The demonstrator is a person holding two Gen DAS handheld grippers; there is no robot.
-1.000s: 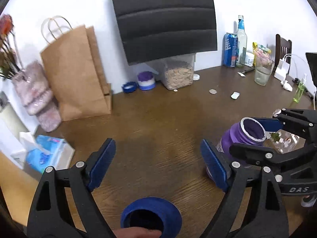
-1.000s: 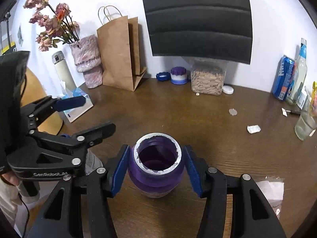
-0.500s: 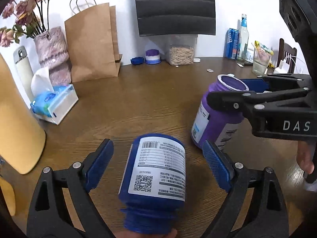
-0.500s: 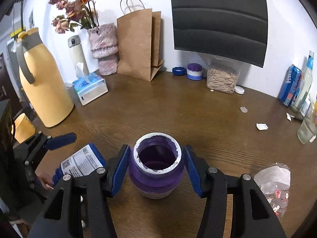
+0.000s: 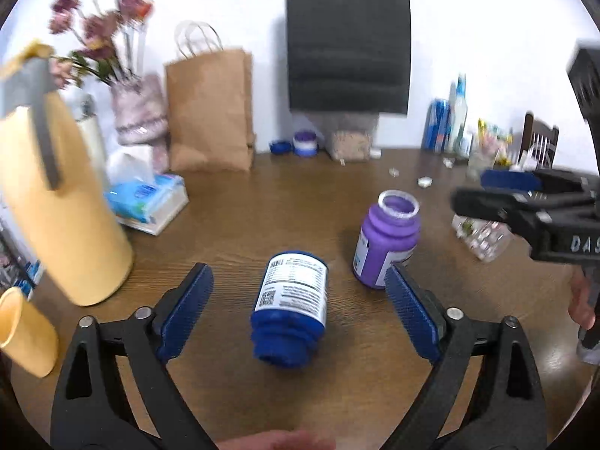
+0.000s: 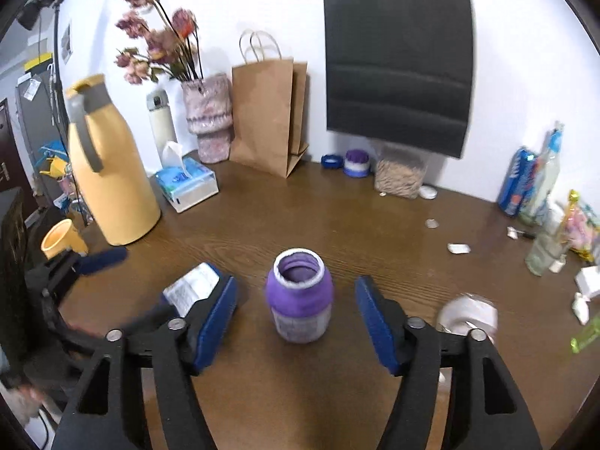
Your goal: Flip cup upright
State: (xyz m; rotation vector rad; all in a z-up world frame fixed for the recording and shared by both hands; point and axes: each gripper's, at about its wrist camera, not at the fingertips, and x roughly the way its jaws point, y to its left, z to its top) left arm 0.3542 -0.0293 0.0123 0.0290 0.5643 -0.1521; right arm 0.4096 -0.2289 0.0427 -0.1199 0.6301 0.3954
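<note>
The left gripper [image 5: 298, 300] is spread wide around a blue bottle [image 5: 290, 309] lying on its side on the brown surface [image 5: 243, 225], mouth toward the camera, untouched. The right gripper [image 6: 296, 318] is likewise spread, flanking the upright purple cup [image 6: 300, 296] without contact. Farther back stand a yellow jug [image 6: 108, 172] and a paper bag [image 6: 268, 116].

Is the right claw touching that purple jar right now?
Apart. The right wrist view shows the right claw open, with brown table visible between each blue pad and the upright purple jar.
</note>
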